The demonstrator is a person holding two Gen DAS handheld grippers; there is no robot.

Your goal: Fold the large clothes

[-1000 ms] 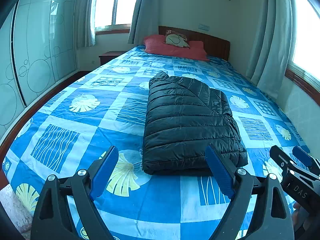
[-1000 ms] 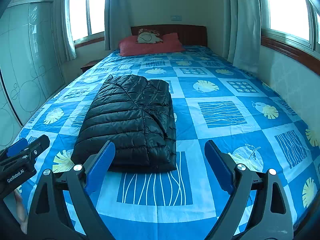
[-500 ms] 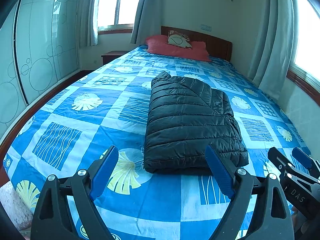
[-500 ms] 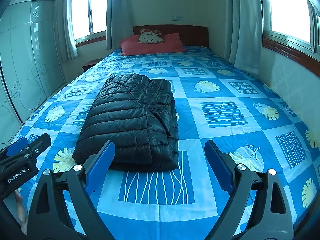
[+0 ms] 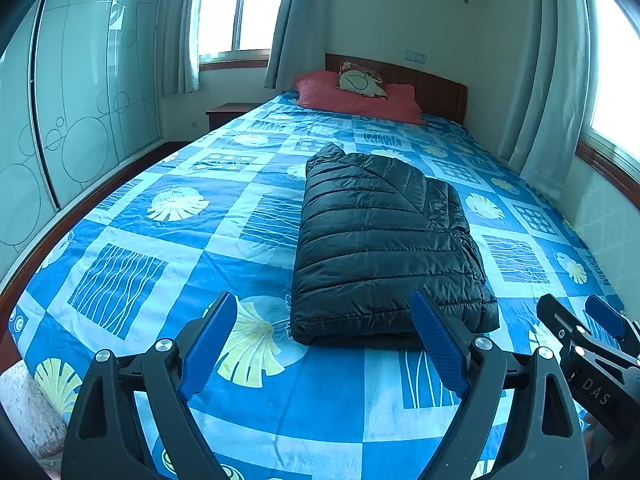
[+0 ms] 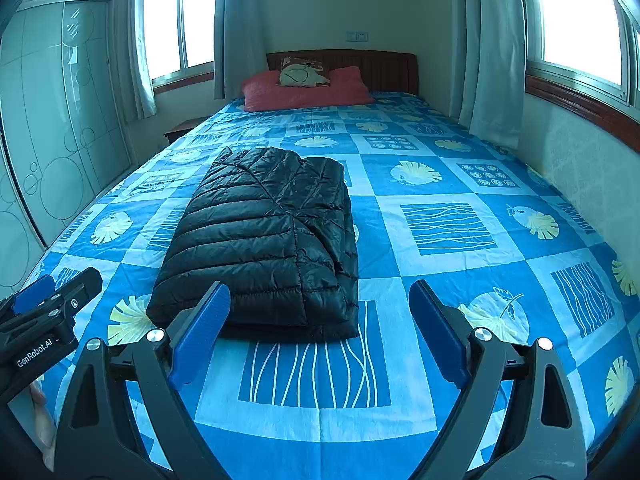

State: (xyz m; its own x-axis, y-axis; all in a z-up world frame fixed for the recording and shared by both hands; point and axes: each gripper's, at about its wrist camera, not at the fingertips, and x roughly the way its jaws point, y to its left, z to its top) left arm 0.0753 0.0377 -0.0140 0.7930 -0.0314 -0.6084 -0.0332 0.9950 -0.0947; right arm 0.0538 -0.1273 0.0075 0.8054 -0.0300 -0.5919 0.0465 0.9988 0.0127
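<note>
Looks nearly finished: black puffer jacket lying folded into a compact rectangle mid-bed. Left gripper and right gripper both spread wide, grasping nothing, hovering short of its near edge. Perhaps one more fold left.

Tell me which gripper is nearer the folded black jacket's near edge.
Left, narrowly. The left gripper is centred just short of the black jacket; the right gripper sits off its right corner. Both are open and apart from it.
</note>
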